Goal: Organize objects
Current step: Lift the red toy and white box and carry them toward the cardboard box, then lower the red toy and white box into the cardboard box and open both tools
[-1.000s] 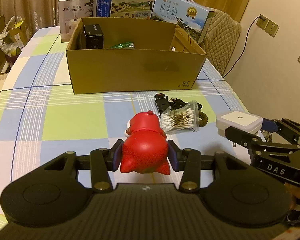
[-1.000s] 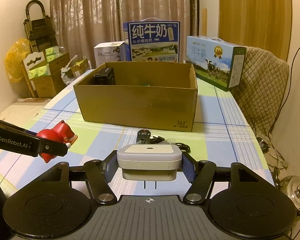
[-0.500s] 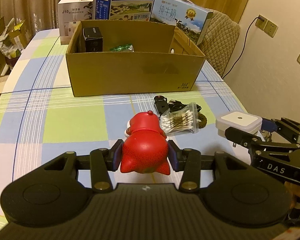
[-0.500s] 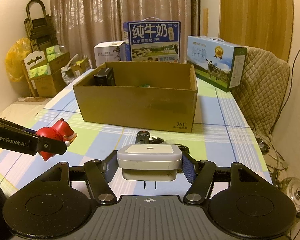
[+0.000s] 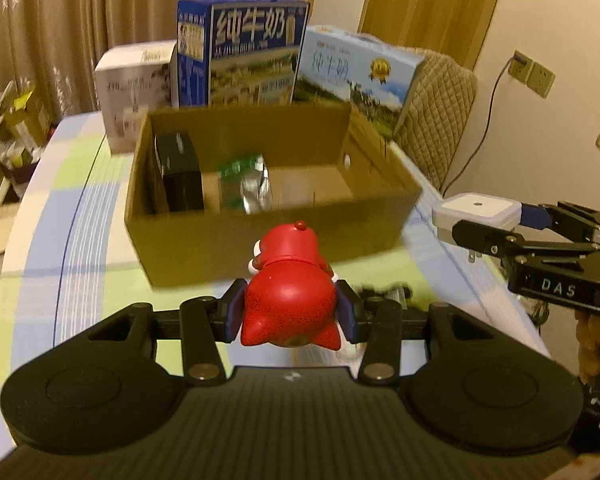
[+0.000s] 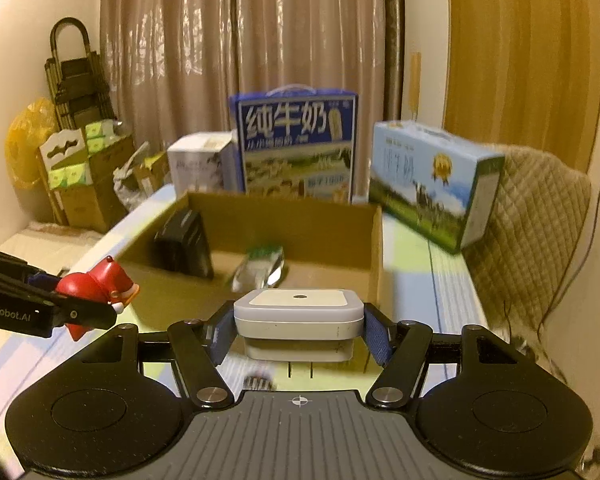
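Risk: either load may strike the near wall of the cardboard box (image 5: 260, 240) if carried too low, or the two grippers may collide above it. The left gripper (image 5: 290, 316) is clamped on the red toy (image 5: 290, 300), box at 12 o'clock. The right gripper (image 6: 298, 334) grips the white plug-in light (image 6: 298, 312), box at 12 o'clock, toy at 9 o'clock.

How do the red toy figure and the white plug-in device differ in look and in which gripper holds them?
The red toy figure is rounded and glossy red, with small points; the white plug-in device is flat, square and white, with metal prongs underneath. The figure sits in the left gripper, the device in the right gripper. The jaws stand narrower around the figure, wider around the device. Both are clamped at their sides, before the cardboard box.
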